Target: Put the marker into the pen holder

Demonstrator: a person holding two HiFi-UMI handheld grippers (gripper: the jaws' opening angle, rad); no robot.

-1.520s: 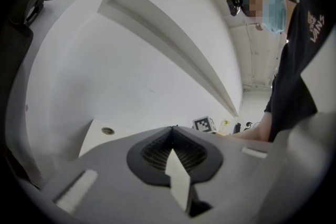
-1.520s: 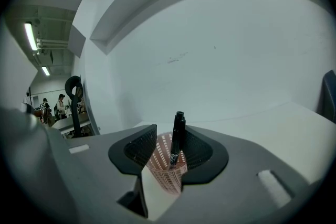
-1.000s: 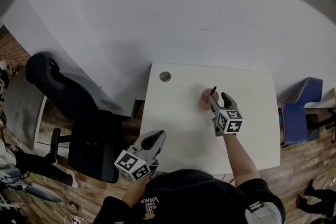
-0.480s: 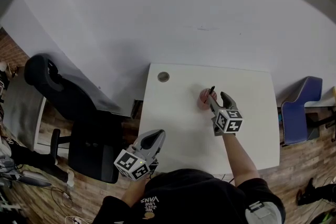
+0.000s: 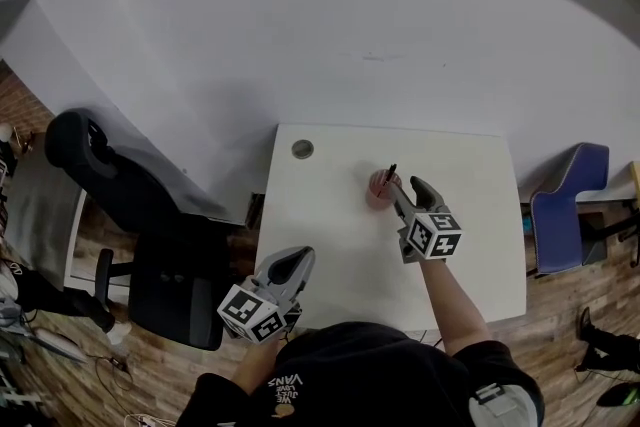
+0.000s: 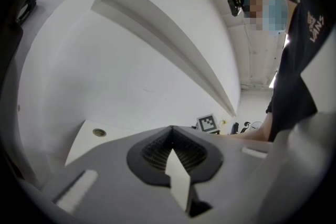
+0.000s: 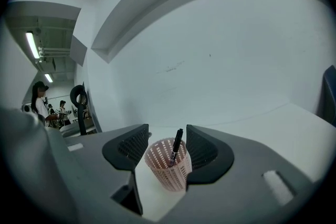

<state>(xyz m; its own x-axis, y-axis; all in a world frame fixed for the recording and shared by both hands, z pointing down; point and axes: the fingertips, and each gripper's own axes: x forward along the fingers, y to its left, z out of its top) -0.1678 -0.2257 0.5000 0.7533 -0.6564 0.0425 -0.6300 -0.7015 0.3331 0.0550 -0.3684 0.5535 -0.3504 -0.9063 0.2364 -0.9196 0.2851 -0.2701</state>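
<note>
A pink mesh pen holder [image 7: 169, 171] stands on the white table [image 5: 330, 245], and it also shows in the head view as the pen holder [image 5: 377, 191]. The black marker [image 7: 177, 145] leans upright inside it, cap end up, its tip poking out [image 5: 390, 173]. My right gripper [image 7: 167, 139] is open, its jaws on either side of the holder and just short of it, touching nothing; from above the right gripper [image 5: 406, 188] sits just right of the holder. My left gripper [image 5: 291, 265] is shut and empty, held off the table's front left edge, its jaws [image 6: 173, 136] pressed together.
A round cable grommet [image 5: 302, 149] sits in the table's far left corner. A black office chair [image 5: 120, 205] stands left of the table and a blue chair [image 5: 560, 205] to its right. A white wall rises behind the table.
The marker stays standing in the holder. My right gripper has eased back a little from the holder toward me. The left gripper has not moved.
</note>
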